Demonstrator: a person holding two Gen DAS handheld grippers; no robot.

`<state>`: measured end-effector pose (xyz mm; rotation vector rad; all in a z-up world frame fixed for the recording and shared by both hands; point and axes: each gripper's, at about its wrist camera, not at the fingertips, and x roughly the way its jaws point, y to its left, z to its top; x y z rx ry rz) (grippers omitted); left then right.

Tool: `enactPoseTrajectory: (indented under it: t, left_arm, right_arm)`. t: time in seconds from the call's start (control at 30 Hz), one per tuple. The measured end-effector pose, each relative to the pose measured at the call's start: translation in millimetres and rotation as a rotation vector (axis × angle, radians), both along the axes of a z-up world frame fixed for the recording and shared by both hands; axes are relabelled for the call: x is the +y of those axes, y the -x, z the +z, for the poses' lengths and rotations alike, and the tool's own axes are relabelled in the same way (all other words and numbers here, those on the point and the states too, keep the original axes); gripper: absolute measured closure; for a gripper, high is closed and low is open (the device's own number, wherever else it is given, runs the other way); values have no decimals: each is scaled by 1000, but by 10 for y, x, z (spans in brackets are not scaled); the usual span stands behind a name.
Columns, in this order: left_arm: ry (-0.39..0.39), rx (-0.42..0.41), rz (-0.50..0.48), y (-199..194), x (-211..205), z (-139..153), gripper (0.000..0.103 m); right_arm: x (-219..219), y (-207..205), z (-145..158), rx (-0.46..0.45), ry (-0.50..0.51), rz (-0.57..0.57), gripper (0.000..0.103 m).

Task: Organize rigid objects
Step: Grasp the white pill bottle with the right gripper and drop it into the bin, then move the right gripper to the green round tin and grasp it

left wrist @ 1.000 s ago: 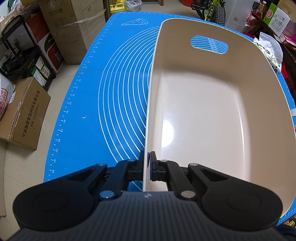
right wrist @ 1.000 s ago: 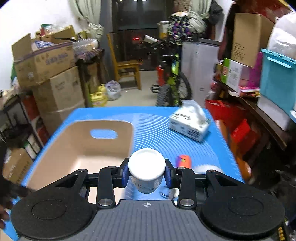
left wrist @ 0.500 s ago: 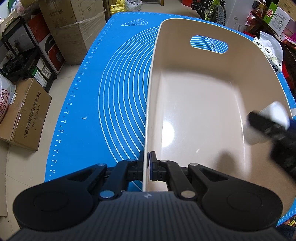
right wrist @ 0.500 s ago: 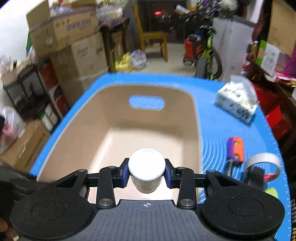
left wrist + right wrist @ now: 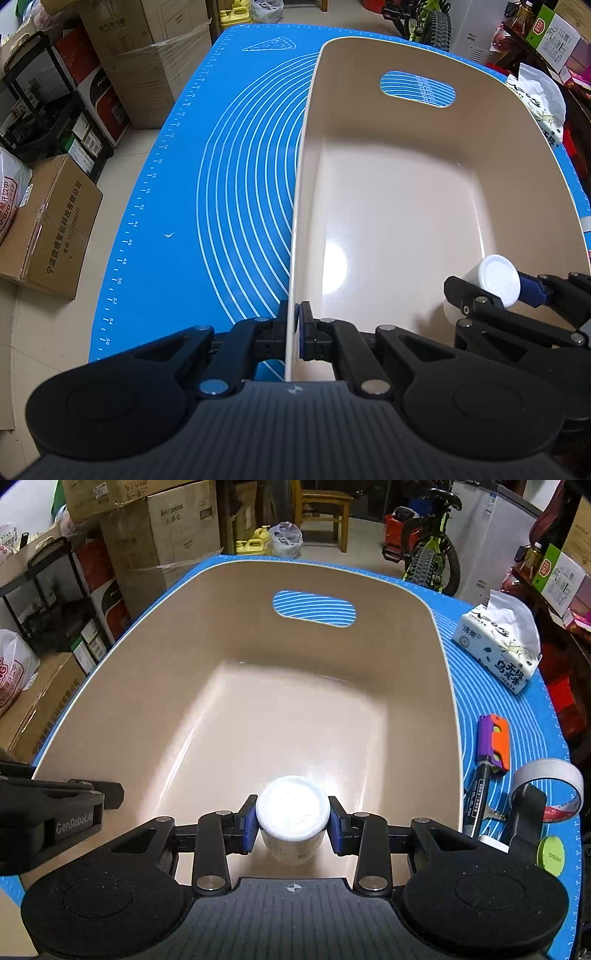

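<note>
A beige plastic bin (image 5: pixel 399 192) (image 5: pixel 147 686) with a handle slot lies on the blue mat (image 5: pixel 192 192). My left gripper (image 5: pixel 294 330) is shut on the bin's near left wall. My right gripper (image 5: pixel 292 819) is shut on a small white jar (image 5: pixel 292 823), lid towards the camera, held inside the bin over its near floor. In the left wrist view the jar (image 5: pixel 495 277) and the right gripper (image 5: pixel 495 286) sit low at the bin's near right side. The bin holds nothing else.
On the mat right of the bin lie a tissue pack (image 5: pixel 498 646), a purple and orange tool (image 5: pixel 493 744), a black marker (image 5: pixel 478 801), a tape roll (image 5: pixel 550 782) and a green lid (image 5: pixel 551 854). Cardboard boxes (image 5: pixel 48 225), a shelf and a bicycle (image 5: pixel 428 550) surround the table.
My right gripper carried the white jar from beside the bin to over it and down inside, tilting downward. The left gripper kept its hold on the bin wall.
</note>
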<state>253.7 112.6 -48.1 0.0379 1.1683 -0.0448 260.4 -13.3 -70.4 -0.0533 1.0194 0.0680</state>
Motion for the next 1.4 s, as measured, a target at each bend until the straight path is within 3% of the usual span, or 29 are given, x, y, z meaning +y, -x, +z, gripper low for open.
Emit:
enactPoseTrajectory:
  t: [0.07, 0.1, 0.4, 0.43, 0.5, 0.57, 0.87, 1.03, 1.4]
  left_arm:
    - [1, 1, 0, 1, -6, 2, 98]
    - [0, 1, -1, 1, -6, 1, 98]
    - [1, 0, -1, 2, -8, 2, 98]
    - [0, 0, -1, 0, -7, 2, 98]
    - [-1, 2, 0, 0, -4, -2, 98]
    - [2, 2, -1, -1, 2, 2, 98]
    - [-3, 2, -2, -3, 7, 8, 98]
    - [-2, 1, -2, 3, 14, 4, 98]
    - [-1, 3, 0, 2, 14, 2, 98]
  right_arm:
    - [7, -12, -11, 16, 3, 3, 58]
    - [-1, -17, -9, 21, -2, 3, 53]
    - [-69, 39, 152, -28, -51, 12, 43]
    - [-84, 71, 208, -44, -65, 13, 41]
    - [-117, 150, 347, -98, -60, -4, 19]
    - [-186, 218, 478, -166, -40, -30, 12]
    - [-848, 438, 851, -321, -96, -197, 2]
    - [-1250, 602, 753, -366, -71, -297, 2]
    - [-1857, 764, 210, -240, 50, -340, 2]
